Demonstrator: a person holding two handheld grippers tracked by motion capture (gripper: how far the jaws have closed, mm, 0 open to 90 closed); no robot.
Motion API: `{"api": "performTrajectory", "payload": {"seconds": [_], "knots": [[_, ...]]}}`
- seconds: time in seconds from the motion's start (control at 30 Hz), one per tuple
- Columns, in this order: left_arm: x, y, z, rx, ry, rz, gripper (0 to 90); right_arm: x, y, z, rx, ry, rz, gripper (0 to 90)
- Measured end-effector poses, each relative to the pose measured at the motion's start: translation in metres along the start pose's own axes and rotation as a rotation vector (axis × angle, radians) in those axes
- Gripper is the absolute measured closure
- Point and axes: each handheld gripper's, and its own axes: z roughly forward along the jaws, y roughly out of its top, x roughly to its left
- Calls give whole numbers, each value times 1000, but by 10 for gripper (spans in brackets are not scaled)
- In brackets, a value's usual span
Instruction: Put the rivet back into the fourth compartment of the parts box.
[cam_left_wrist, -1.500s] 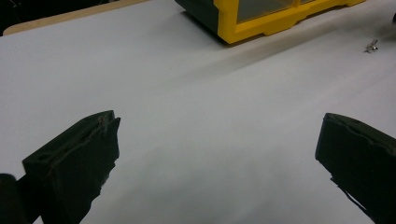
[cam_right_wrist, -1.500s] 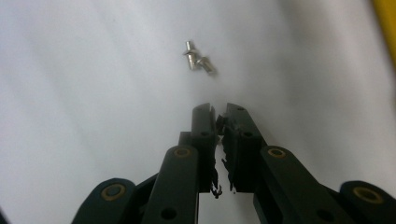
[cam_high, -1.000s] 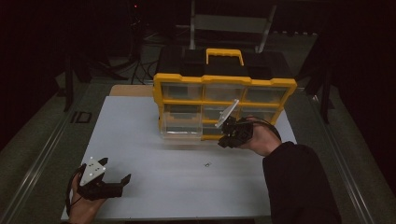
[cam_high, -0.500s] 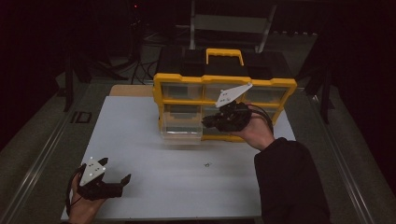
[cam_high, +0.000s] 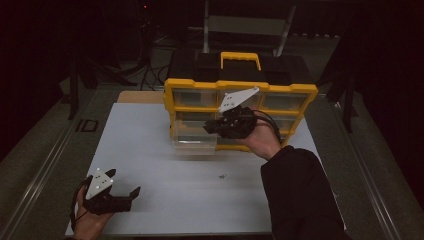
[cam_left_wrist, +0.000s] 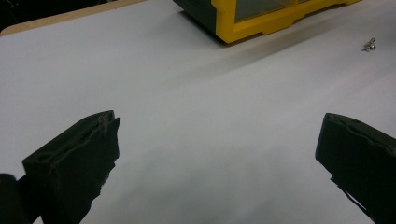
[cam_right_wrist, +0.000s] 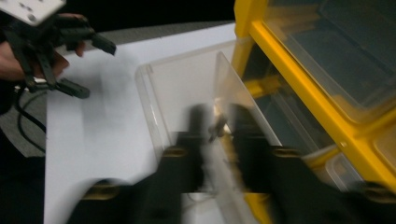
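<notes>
Scene: yellow organiser stands upright at the back of the white bench, one clear drawer pulled out at its lower left.
Right gripper: up over that open drawer, jaws just been opening, now a narrow gap apart.
Between the jaws: a tiny metal piece, looks like a screw, though the right gripper view is blurred and I cannot tell if the pads still press it.
Left gripper: resting low at the near-left of the bench, jaws spread wide, nothing in them.
Loose bit: another small screw lies on the bench, well apart from both grippers.
Handling: light, hard, slick metal; likely to roll or skip away. Pinch it across the shank, square between the pads.
Drawer: thin clear plastic, light, slides easily; take it by the front lip.
</notes>
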Motion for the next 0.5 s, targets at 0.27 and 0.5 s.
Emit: {"api": "performTrajectory", "payload": {"seconds": [0.27,0.5], "knots": [[0,0,0,4,0,2,3,7,-6,-5,30,-63,-43,169],[0,0,0,5,0,1,3,10,-19,-7,111,-69,-77,149]]}}
